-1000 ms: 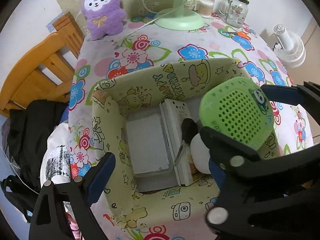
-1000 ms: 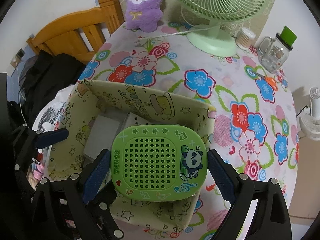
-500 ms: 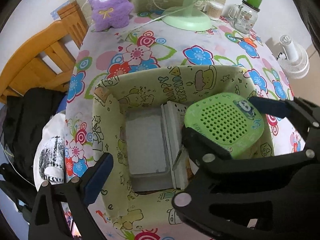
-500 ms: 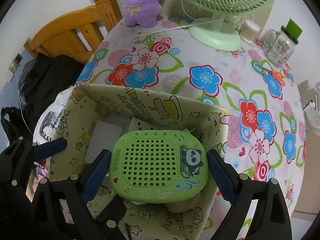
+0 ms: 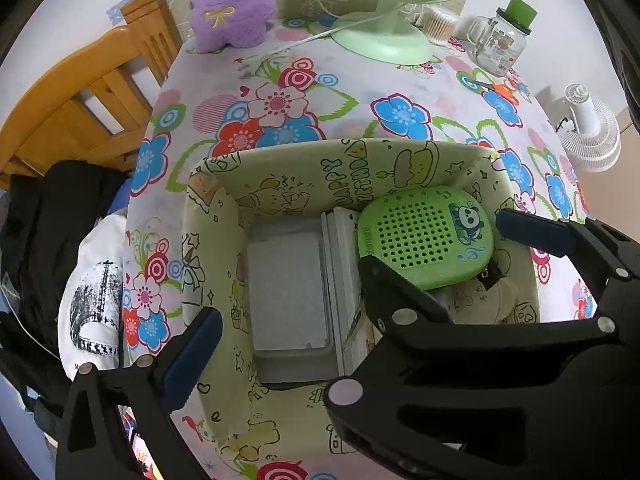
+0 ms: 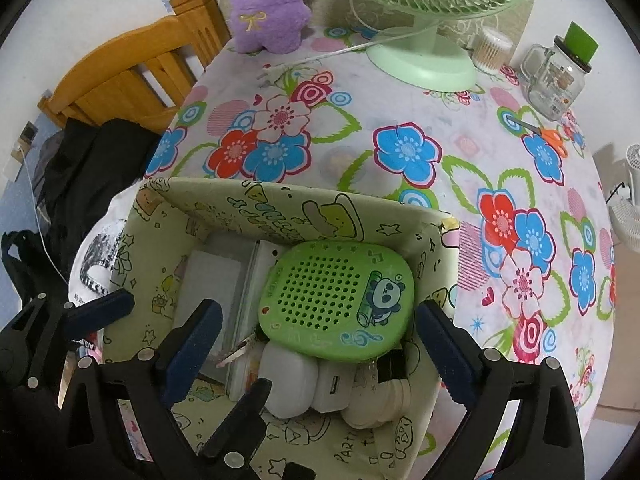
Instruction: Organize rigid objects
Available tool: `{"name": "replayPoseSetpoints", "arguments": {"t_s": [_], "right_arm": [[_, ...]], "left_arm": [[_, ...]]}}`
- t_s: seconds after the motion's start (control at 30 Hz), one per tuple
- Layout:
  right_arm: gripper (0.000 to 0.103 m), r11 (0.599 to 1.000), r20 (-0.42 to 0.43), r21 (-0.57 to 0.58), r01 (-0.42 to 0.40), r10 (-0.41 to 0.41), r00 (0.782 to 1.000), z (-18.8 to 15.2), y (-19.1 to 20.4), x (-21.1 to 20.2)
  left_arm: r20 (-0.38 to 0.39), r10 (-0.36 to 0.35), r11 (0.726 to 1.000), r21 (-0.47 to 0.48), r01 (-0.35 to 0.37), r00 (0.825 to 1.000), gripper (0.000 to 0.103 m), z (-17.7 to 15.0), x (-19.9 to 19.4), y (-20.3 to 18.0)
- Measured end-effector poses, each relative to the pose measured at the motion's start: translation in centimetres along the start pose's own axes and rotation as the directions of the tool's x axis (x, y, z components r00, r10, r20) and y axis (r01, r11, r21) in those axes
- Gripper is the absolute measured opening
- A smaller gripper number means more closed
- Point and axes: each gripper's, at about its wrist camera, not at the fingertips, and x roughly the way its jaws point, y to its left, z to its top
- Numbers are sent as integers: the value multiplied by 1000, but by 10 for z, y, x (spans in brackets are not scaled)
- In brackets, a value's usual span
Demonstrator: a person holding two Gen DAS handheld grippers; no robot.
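Storage box (image 6: 288,216) already holds our green panda speaker (image 6: 340,300), lying atop white chargers and beside a grey case (image 5: 290,292). Right gripper (image 6: 316,332), jaws just widened, straddles it released; left gripper (image 5: 280,300) spread, empty. We judge little remains.

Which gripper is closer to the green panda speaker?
Right. The right gripper straddles the panda speaker in the box; the left gripper hangs farther left.

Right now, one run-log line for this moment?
green panda speaker: in box, released | right gripper: open, just widened | left gripper: open
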Motion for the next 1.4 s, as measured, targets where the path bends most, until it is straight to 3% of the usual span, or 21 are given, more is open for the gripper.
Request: {"name": "replayPoseSetpoints", "arguments": {"t_s": [0.3, 0.73, 1.0, 1.4], "right_arm": [[98, 1000, -9, 25, -4, 4, 1000, -3, -1, -16], [99, 995, 32, 41, 88, -90, 995, -21, -17, -40], [98, 993, 30, 73, 96, -99, 995, -43, -37, -44], [98, 994, 142, 91, 57, -70, 987, -66, -77, -92]], "left_arm": [[6, -10, 999, -33, 10, 1000, 103, -1, -9, 2], [25, 21, 1000, -2, -21, 999, 103, -9, -17, -11], [21, 33, 999, -2, -33, 999, 103, -21, -13, -22], [95, 47, 999, -11, -46, 994, 102, -28, -47, -51]]}}
